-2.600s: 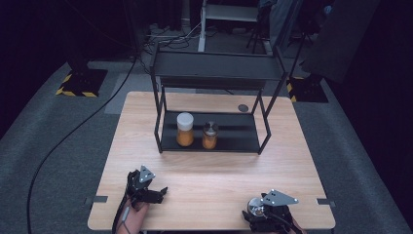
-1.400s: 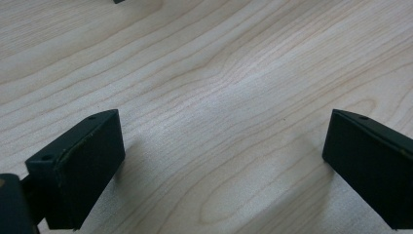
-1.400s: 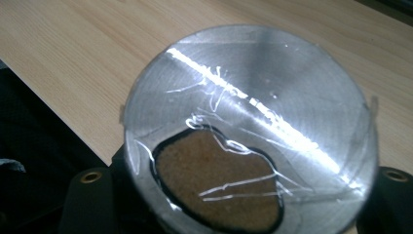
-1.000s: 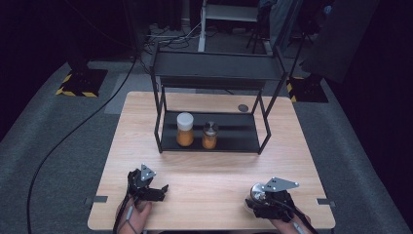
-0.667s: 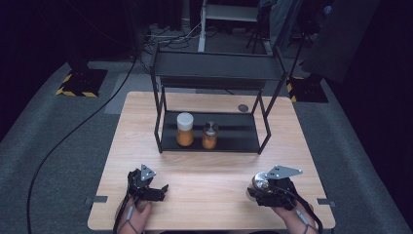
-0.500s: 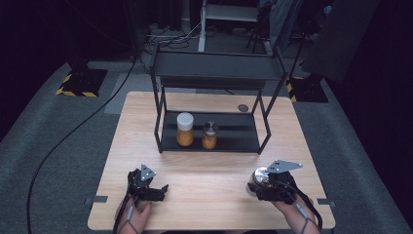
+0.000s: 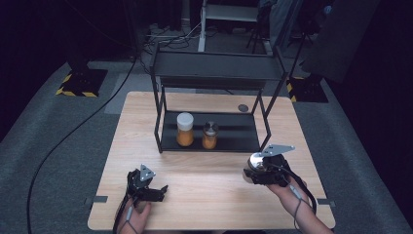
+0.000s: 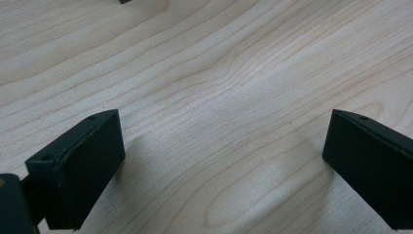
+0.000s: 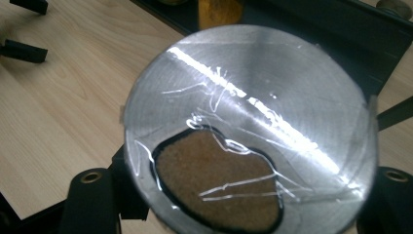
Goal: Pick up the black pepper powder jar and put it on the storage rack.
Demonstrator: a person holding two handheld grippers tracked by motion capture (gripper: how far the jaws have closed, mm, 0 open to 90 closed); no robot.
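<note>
Holding item one: a jar with a silver lid (image 7: 256, 165), clamped between the jaws of the right gripper (image 7: 265, 171) at roughly 4 o'clock on the wooden table (image 7: 209, 192), just in front of the rack. In the right gripper view the lid (image 9: 251, 126) faces the camera, taped over, with a dark-rimmed opening showing brown granules; the jar appears tipped toward the lens, perhaps simply from how it is carried.

Item two: black metal rack (image 7: 216, 73), at 12 o'clock, with two tiers. Its lower shelf carries a white-capped jar of orange contents (image 7: 185, 128) and, just beside it, a smaller metal-capped jar (image 7: 210, 135). Free shelf space lies to their right, a likely destination, judging by the held jar's nearness.

Item three: left gripper (image 7: 148, 187), at 7 o'clock, low over bare tabletop, jaws spread wide and empty, seemingly parked out of the way.

Item four: small dark disc (image 7: 243, 107) behind the rack.
</note>
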